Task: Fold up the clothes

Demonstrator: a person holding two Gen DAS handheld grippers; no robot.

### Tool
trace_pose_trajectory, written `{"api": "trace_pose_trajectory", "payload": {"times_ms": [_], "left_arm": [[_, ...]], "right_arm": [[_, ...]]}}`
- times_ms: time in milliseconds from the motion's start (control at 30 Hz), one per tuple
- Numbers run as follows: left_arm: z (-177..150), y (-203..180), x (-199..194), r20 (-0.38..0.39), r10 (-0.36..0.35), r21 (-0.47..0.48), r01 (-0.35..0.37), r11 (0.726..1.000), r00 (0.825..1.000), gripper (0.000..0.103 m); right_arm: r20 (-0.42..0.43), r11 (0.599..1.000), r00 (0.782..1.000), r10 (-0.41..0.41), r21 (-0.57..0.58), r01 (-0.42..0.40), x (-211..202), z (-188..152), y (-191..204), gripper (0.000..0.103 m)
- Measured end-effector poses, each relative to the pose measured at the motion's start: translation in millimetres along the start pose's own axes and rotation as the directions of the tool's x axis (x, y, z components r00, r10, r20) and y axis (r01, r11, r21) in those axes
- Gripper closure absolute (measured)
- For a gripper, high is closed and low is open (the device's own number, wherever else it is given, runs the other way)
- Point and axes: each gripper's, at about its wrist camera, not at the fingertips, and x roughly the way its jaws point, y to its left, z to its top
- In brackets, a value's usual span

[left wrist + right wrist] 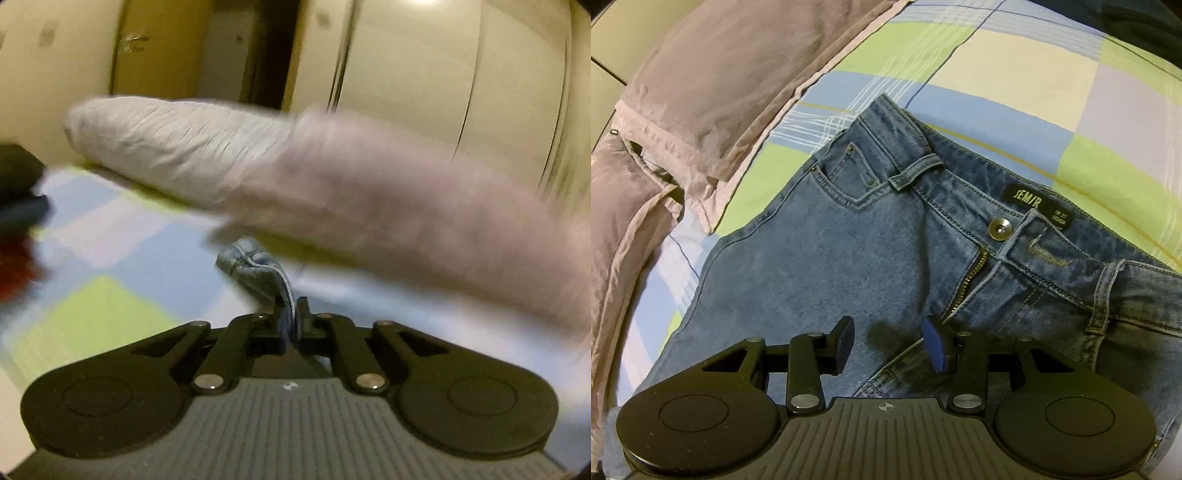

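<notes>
My left gripper (287, 320) is pinching a fold of blue denim hem (258, 271) that is sticking up just beyond its fingertips. My right gripper (886, 345) is hanging spread and empty just above the jeans (827, 254), which are lying flat on the checked bedsheet (1015, 77) with the waistband beyond the fingertips. Farther off to its left, pale purple pillows (713, 85) are lying.
</notes>
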Motion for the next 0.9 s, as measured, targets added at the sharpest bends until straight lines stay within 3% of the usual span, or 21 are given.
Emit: {"api": "trace_pose_trajectory", "payload": {"times_ms": [33,100,200,333,400,433,500,533,600,667,767,900], "left_arm": [[-11.8,0.2,14.9,-0.086,0.058,0.057,-0.054,0.997,0.995,0.088],[-32.2,7.8,30.4,-0.185,0.107,0.044,-0.101,0.994,0.977,0.085],[-24.5,17.4,14.8,-0.179,0.153,-0.111,-0.175,0.978,0.972,0.078],[-10.2,26.7,-24.2,-0.154,0.288,-0.300,-0.323,0.898,0.945,0.079],[-5.7,16.7,-44.0,-0.136,0.258,-0.284,-0.287,0.915,0.956,0.079],[-6.7,3.6,-54.9,-0.135,0.214,-0.248,-0.242,0.938,0.967,0.080],[-16.3,-29.8,-70.1,-0.163,0.066,-0.176,-0.094,0.980,0.984,0.082],[-22.5,-47.3,-76.0,-0.185,-0.015,-0.145,-0.012,0.989,0.983,0.083],[-38.3,-84.6,-86.8,-0.239,-0.147,-0.120,0.121,0.985,0.960,0.086],[-55.6,-122.2,-97.2,-0.291,-0.254,-0.131,0.224,0.966,0.923,0.086],[-71.5,-160.4,-115.0,-0.308,-0.347,-0.213,0.291,0.933,0.886,0.086],[-79.9,-185.8,-128.3,-0.313,-0.417,-0.272,0.340,0.900,0.853,0.087]], "right_arm": [[-0.001,1.000,1.000,-0.001,-0.001,0.001,1.7,-0.3,0.6,0.058],[-0.004,1.000,1.000,-0.002,-0.010,0.002,4.4,-0.3,1.8,0.058],[-0.017,0.998,1.000,0.006,-0.065,-0.007,2.4,4.3,3.0,0.058],[0.017,0.989,1.000,0.000,-0.148,0.003,-9.8,15.4,-5.8,0.058],[0.047,0.983,0.999,0.005,-0.182,0.004,-18.7,24.0,-14.5,0.058],[0.057,0.980,0.998,0.007,-0.201,0.005,-21.9,28.0,-18.0,0.058],[0.064,0.969,0.998,0.005,-0.249,0.011,-25.6,35.4,-26.2,0.058],[0.064,0.962,0.998,0.007,-0.273,0.011,-26.3,38.0,-29.9,0.058],[0.063,0.947,0.998,0.023,-0.320,-0.002,-26.3,43.3,-37.5,0.058],[0.054,0.933,0.997,0.060,-0.358,-0.037,-24.6,51.7,-45.6,0.058],[0.023,0.917,0.989,0.148,-0.379,-0.129,-20.5,70.6,-58.0,0.058],[-0.094,0.883,0.961,0.262,-0.379,-0.278,-3.7,101.9,-80.9,0.058]]}}
